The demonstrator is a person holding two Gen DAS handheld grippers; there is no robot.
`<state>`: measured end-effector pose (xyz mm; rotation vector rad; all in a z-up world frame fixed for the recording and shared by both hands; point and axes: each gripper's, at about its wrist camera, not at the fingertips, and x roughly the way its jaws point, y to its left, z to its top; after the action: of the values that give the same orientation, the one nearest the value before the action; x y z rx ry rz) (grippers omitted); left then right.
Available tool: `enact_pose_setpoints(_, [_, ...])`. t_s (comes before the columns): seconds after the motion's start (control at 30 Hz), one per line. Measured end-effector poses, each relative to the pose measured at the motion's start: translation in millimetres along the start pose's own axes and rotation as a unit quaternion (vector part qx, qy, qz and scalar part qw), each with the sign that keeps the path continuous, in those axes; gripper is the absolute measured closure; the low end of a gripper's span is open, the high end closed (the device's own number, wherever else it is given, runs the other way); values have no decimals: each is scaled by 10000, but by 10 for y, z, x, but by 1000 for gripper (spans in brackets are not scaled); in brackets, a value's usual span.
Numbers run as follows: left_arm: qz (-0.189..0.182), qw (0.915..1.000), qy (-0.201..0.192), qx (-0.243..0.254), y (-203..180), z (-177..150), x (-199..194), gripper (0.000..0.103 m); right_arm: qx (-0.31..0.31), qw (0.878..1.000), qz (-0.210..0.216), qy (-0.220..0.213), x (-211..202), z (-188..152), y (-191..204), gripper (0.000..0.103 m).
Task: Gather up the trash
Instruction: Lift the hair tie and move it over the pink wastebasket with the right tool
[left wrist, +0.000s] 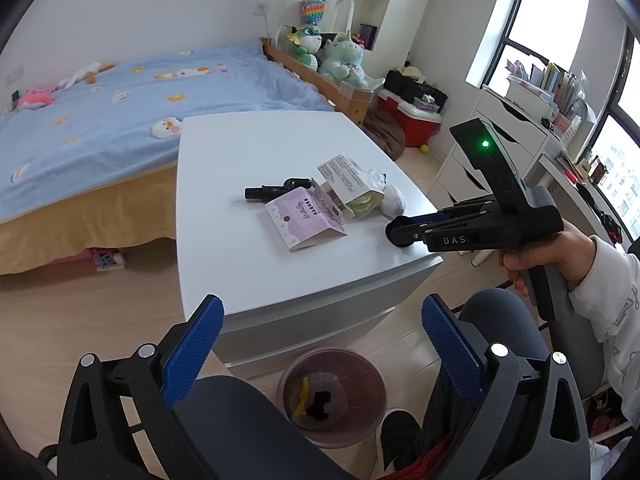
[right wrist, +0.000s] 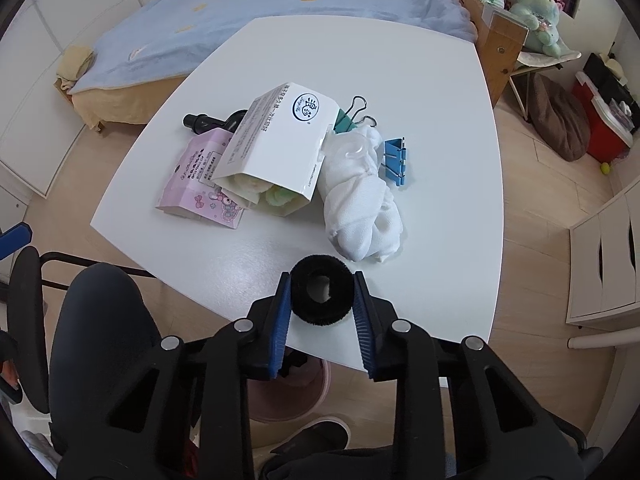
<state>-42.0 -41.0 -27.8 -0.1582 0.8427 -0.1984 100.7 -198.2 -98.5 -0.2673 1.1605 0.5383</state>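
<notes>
The right gripper (right wrist: 322, 294) clamps a black foam ring (right wrist: 322, 295) over the tabletop (right wrist: 440, 240) near its front edge. The left gripper (left wrist: 320, 344) hangs spread wide above the pink bin (left wrist: 332, 394) on the floor.

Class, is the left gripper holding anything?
No. The left gripper is open and empty above the pink bin.

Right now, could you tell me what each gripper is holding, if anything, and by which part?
The right gripper holds a black fuzzy ring, its pads pressing the ring's outer rim on opposite sides, just above the white table. The left gripper is open and holds nothing.
</notes>
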Motion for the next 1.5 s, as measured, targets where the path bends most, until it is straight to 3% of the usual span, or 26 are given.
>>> enact_pose_setpoints(0.3, [7,10000,-2,41,-37,34,47,8,123,9994,132,-302,-231,-64,20,73])
enact_pose_setpoints(0.63, [-25,9999,121,-23,18,287,236,8,184,9983,252,-502,-434,-155,64,73])
enact_pose_setpoints(1.1, [-39,9953,665,-704,231,528,750,8,166,9980,255,-556,-472,-203,64,73])
enact_pose_setpoints(1.5, [-206,9808,1112,-1587,405,591,1156,8,153,9980,234,-560,-475,-211,52,73])
